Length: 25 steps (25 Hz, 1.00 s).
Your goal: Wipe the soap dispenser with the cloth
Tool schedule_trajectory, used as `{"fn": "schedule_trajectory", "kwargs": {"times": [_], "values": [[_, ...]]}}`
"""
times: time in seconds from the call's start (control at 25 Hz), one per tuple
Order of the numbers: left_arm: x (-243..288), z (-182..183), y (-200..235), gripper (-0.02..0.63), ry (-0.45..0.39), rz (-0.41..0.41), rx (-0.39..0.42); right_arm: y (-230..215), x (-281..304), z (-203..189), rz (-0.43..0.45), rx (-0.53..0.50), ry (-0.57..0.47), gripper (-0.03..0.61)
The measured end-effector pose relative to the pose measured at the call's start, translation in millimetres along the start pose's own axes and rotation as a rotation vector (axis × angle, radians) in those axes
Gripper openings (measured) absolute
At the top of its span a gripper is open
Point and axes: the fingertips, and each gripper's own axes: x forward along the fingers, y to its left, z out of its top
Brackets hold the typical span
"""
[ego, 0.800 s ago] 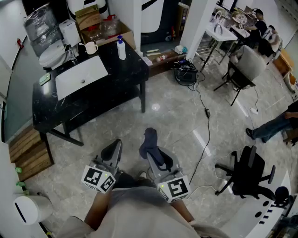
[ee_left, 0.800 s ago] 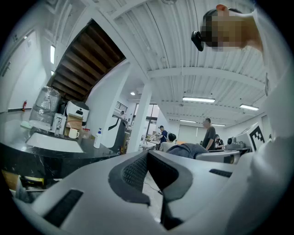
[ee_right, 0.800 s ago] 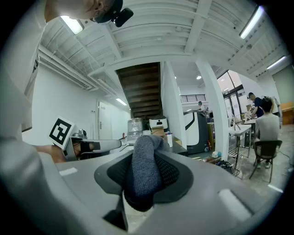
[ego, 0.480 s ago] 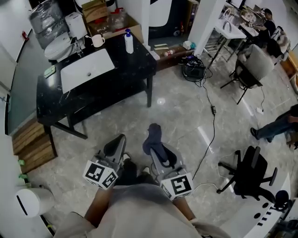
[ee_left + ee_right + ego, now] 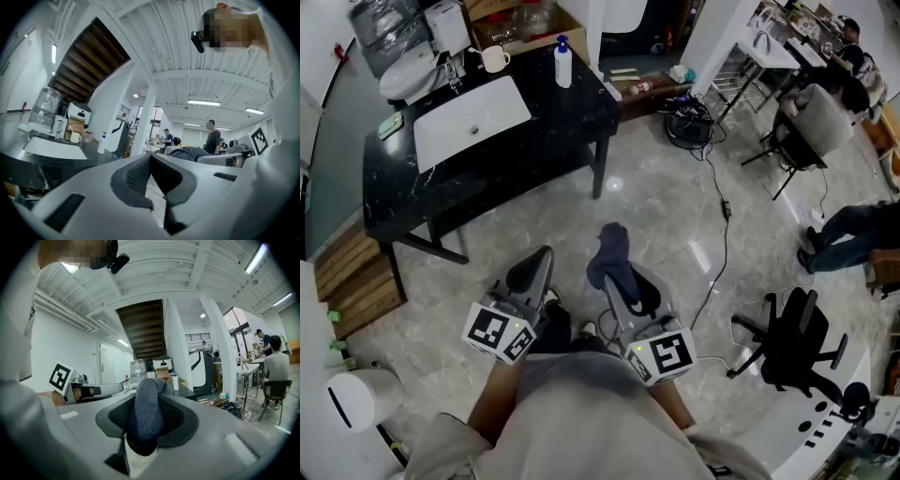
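The soap dispenser (image 5: 563, 63) stands upright near the back edge of the black table (image 5: 502, 183), to the right of the white sink (image 5: 441, 141). It is well apart from both grippers, so nothing can be wiped from here.

The cloth (image 5: 610, 255) is what you have in hand. Your right gripper (image 5: 619, 281) is clenched on it, with the dark fabric bunched between the jaws and bulging past the tips. That leaves a soft wad in front to meet the dispenser.

Your left gripper (image 5: 532, 274) is closed tight on nothing and held low beside the right one, above the floor (image 5: 675, 225). I judge it is free so it can steady the dispenser once you reach it.

Both point roughly level toward the table, which reads as a carrying pose and not a working one. The approach comes first: you need to close the gap to the table before any wiping can begin.
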Motion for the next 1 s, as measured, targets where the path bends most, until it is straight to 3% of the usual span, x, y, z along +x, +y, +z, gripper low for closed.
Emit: {"fn": "schedule_trajectory", "kwargs": {"times": [0.56,1.0], "values": [[25.9,44.3,89.5,0.005,-0.046,-0.061,0.005,14.1,101.4,31.5,-0.005,-0.052,-0.010,0.123],[30.7,53.1,135.4,0.005,-0.053,-0.111,0.004,31.9,144.9,34.1,-0.028,-0.073,-0.015,0.124]]}}
